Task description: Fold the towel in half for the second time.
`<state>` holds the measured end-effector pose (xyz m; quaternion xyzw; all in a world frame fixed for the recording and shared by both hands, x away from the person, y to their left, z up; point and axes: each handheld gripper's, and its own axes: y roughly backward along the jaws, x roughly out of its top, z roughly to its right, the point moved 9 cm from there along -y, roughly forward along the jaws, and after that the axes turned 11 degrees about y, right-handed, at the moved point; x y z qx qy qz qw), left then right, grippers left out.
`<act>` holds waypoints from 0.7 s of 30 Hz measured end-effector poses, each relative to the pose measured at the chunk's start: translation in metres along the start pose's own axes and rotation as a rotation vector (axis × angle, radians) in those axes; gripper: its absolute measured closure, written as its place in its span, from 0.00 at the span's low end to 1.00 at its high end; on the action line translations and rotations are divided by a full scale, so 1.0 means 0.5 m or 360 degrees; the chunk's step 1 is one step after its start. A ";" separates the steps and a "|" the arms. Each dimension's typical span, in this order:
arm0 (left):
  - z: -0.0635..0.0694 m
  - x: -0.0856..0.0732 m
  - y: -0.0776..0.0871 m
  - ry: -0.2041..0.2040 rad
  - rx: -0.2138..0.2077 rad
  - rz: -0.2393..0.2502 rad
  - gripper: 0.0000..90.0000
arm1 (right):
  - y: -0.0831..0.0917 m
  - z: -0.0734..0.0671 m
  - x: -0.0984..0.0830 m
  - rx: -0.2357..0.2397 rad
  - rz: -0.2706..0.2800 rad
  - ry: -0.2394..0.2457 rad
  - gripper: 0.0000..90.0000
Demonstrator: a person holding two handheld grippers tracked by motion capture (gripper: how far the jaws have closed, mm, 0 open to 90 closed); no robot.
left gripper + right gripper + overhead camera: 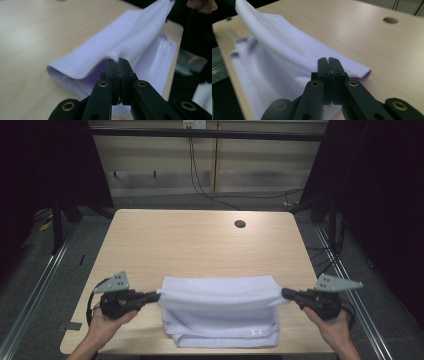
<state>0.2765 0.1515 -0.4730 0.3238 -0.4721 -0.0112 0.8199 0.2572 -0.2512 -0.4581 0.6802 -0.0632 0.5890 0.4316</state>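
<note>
Sagging between both pinching tongs, left (153, 296) and right (287, 293), the pale lilac towel (220, 312) lies part-folded.

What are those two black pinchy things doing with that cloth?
A person is folding a white towel on a wooden table. The left gripper and the right gripper each pinch one end of the towel's top layer, holding it stretched and lifted above the rest, which lies at the near edge.

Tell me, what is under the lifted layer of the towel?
Under the lifted layer, held at both ends by the left tool and the right tool, lies the rest of the towel. The table beneath it is covered.
</note>
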 end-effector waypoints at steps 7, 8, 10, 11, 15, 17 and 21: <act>0.022 -0.103 -0.019 0.0032 -0.0146 -0.0294 0.94 | -0.002 -0.090 -0.129 0.0158 -0.0242 -0.0061 0.87; 0.019 -0.109 -0.016 0.0066 -0.0151 -0.0279 0.88 | -0.002 -0.093 -0.141 0.0152 -0.0262 -0.0068 0.80; 0.004 -0.100 -0.007 0.0137 -0.0159 -0.0170 0.75 | 0.007 -0.079 -0.144 0.0072 -0.0230 -0.0116 0.70; -0.012 -0.089 -0.003 0.0179 -0.0124 -0.0093 0.73 | 0.015 -0.064 -0.135 0.0023 -0.0166 -0.0147 0.66; -0.083 -0.056 -0.001 0.0314 0.0050 0.0126 0.60 | 0.032 0.005 -0.109 -0.0216 0.0025 -0.0266 0.56; -0.103 -0.049 0.004 0.0376 0.0088 0.0176 0.53 | 0.027 0.023 -0.106 -0.0242 0.0081 -0.0302 0.55; -0.119 -0.051 0.010 0.0338 0.0227 0.0223 0.46 | 0.022 0.043 -0.124 -0.0300 0.0091 -0.0351 0.48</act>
